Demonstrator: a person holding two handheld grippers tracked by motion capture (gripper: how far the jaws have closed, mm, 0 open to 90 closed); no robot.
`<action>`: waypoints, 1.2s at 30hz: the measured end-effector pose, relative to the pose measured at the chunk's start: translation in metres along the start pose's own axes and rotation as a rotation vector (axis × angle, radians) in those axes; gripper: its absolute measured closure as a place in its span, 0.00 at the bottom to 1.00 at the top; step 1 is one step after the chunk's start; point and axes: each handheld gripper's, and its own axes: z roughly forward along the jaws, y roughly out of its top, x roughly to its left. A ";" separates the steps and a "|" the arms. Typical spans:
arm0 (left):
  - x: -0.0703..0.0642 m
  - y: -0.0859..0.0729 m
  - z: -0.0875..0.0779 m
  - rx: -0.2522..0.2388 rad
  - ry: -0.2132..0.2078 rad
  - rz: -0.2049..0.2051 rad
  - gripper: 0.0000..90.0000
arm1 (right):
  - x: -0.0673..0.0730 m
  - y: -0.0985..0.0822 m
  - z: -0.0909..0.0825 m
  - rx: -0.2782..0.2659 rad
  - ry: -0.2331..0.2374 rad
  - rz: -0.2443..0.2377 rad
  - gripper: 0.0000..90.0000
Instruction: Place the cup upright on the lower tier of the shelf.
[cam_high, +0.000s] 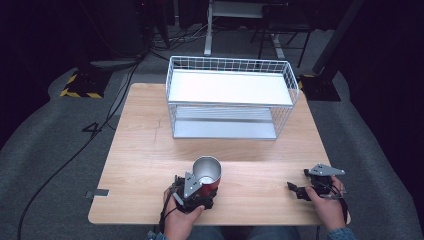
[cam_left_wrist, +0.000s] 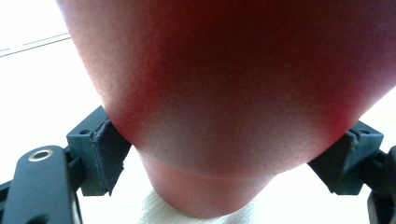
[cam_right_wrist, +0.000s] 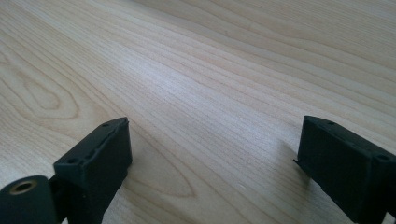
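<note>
On the light wooden table (cam_high: 150, 150), near its front edge and left of centre, my left gripper (cam_high: 196, 192) has its black jaws pressed against both sides of a red metal cup with a shiny silver inside (cam_high: 206, 173), pinching it; the cup stands upright, mouth open upward. In the left gripper view the red cup wall (cam_left_wrist: 224, 93) sits tight between the two jaws. My right gripper (cam_high: 306, 186) rests low at the near right of the table, jaws spread wide over bare wood (cam_right_wrist: 210, 93). A white wire shelf rack (cam_high: 230, 97) stands at the far side.
</note>
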 end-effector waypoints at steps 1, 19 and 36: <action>0.000 0.000 0.000 -0.003 -0.004 -0.004 0.19 | 0.000 0.000 0.000 0.000 0.000 0.000 0.11; -0.002 0.022 -0.005 -0.052 -0.041 0.033 0.19 | 0.000 0.000 0.000 0.000 0.001 0.001 0.11; 0.014 0.077 0.019 -0.039 -0.049 0.026 0.19 | 0.000 0.000 0.000 0.000 0.001 0.000 0.11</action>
